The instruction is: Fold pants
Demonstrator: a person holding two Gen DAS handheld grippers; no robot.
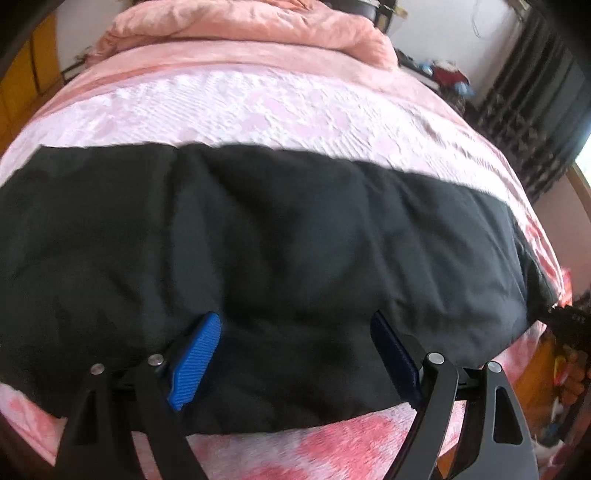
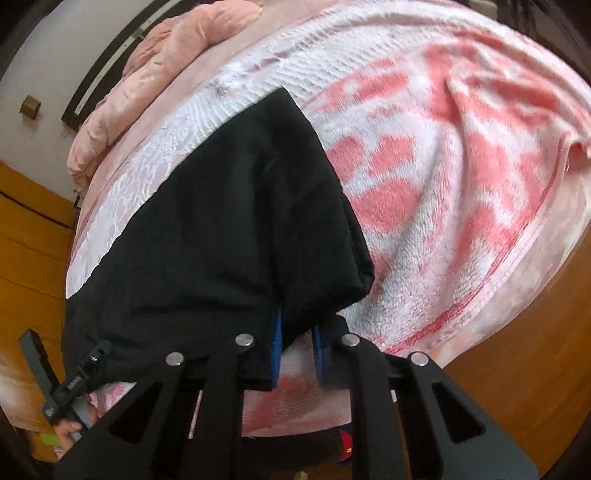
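Black pants lie flat across a pink bed, stretching from left to right in the left wrist view. My left gripper hovers over their near edge, open wide, and its blue pads hold nothing. In the right wrist view one end of the pants runs up and away from the camera. My right gripper is shut on the pants, pinching a fold of black cloth at the near corner of that end between its blue pads. The fingertips are hidden under the cloth.
A pink and white patterned blanket covers the bed. A folded pink quilt lies at the far end. A wooden floor borders the bed. A hand grips a dark handle at lower left. Clutter and a dark curtain stand to the right.
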